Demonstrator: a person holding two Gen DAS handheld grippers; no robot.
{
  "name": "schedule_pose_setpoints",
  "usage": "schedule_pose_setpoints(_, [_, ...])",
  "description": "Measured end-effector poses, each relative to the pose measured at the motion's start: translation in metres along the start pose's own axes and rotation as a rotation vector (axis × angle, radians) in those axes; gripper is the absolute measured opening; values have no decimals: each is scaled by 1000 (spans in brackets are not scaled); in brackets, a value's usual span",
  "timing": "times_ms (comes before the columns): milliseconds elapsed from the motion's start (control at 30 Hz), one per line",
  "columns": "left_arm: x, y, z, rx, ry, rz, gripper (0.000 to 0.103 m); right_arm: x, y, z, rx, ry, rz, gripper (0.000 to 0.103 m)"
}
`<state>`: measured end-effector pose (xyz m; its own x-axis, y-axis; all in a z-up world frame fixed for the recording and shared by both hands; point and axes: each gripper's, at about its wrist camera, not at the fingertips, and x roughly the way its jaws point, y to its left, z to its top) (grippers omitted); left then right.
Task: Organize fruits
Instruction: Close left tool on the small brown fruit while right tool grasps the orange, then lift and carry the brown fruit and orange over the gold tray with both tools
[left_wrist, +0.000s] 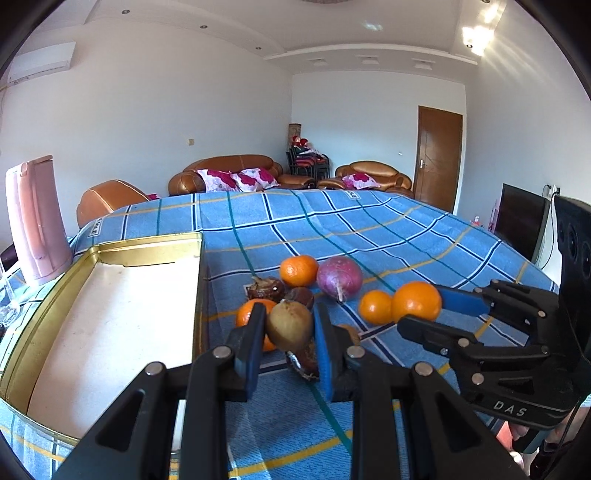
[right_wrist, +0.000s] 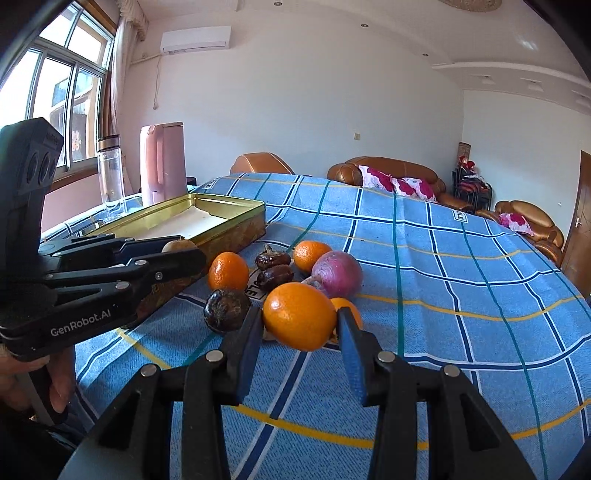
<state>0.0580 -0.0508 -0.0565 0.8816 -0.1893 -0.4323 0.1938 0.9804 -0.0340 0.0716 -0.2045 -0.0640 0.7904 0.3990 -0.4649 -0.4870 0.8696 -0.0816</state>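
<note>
left gripper (left_wrist: 290, 328) clamping fuzzy oval kiwi (left_wrist: 289, 324), right gripper (right_wrist: 300, 325) gripping smooth round orange (right_wrist: 299, 315), gold tin tray (left_wrist: 48, 314) at checked cloth's (right_wrist: 443, 277) edge

Field notes, hidden and cut-off parts only. Left wrist view: the black-and-blue left gripper (left_wrist: 289, 345) covered the sides of the brown oval kiwi (left_wrist: 289, 325) and most of a small orange tangerine (left_wrist: 246, 314) behind its finger. A dark wrinkled fruit (left_wrist: 304, 363) below the kiwi was half hidden. The gold rectangular tin tray (left_wrist: 40, 332) ran off the frame's left edge. Right wrist view: the kiwi showed only as a sliver.
</note>
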Motion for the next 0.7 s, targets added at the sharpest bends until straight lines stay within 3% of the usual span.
schedule_pose_setpoints(700, [-12,17,8,-3,-64,70,27,-13,18,24,-47,-94,30,42])
